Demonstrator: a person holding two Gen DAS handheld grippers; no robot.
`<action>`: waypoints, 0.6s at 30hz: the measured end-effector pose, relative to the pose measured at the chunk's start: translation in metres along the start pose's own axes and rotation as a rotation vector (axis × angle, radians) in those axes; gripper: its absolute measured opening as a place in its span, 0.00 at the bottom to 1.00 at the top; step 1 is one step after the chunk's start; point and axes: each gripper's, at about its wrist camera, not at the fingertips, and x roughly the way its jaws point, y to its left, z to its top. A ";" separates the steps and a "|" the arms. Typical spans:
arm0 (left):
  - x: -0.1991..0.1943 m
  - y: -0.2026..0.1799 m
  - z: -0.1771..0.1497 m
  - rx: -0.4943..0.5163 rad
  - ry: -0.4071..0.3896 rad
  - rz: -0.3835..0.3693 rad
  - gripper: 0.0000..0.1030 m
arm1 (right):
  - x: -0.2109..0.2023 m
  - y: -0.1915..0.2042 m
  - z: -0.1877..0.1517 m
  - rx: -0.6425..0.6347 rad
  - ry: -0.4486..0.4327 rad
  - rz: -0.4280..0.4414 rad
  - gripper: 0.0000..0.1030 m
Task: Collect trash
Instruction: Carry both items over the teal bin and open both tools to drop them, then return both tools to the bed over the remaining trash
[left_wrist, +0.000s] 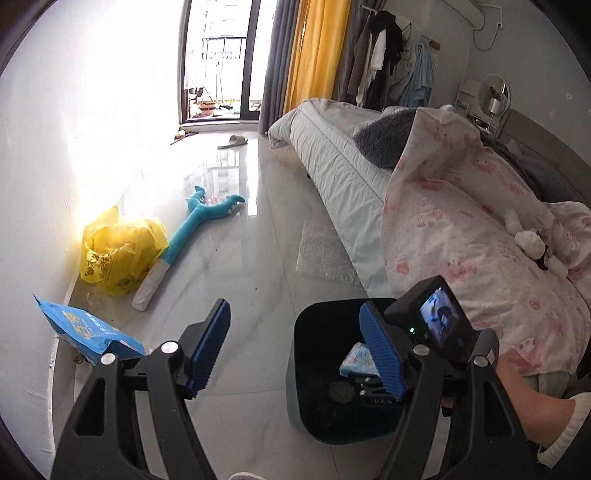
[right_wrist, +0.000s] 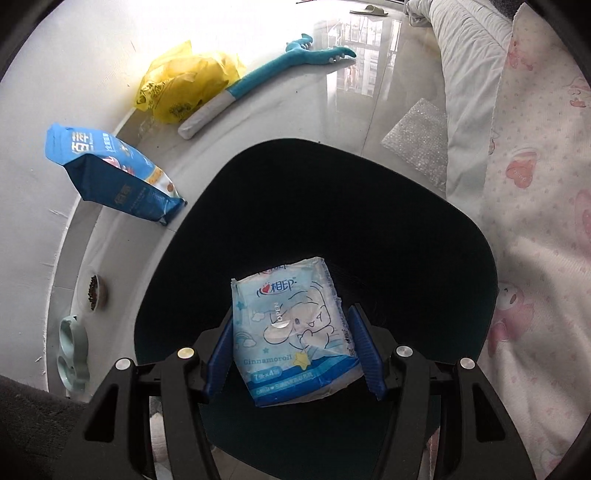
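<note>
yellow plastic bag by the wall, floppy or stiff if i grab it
Probably floppy: the yellow plastic bag is crumpled and slumped against the wall. Likely light, since the thin film lets light through. It may sag or slip, so pinching a bunched fold seems safest.

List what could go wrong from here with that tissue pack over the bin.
1. The tissue pack sits tilted between the right gripper pads above the dark bin; it may slip out early.
2. The left gripper, open and empty, hangs close beside the right one; they could bump.
</note>
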 end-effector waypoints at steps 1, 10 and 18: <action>-0.005 0.000 0.003 0.009 -0.018 0.006 0.75 | 0.003 0.000 -0.001 -0.006 0.012 -0.021 0.61; -0.038 -0.013 0.022 0.021 -0.162 -0.003 0.83 | -0.003 0.000 -0.005 -0.036 0.030 -0.071 0.72; -0.050 -0.030 0.042 -0.002 -0.241 -0.022 0.85 | -0.060 0.000 -0.002 -0.070 -0.130 0.003 0.74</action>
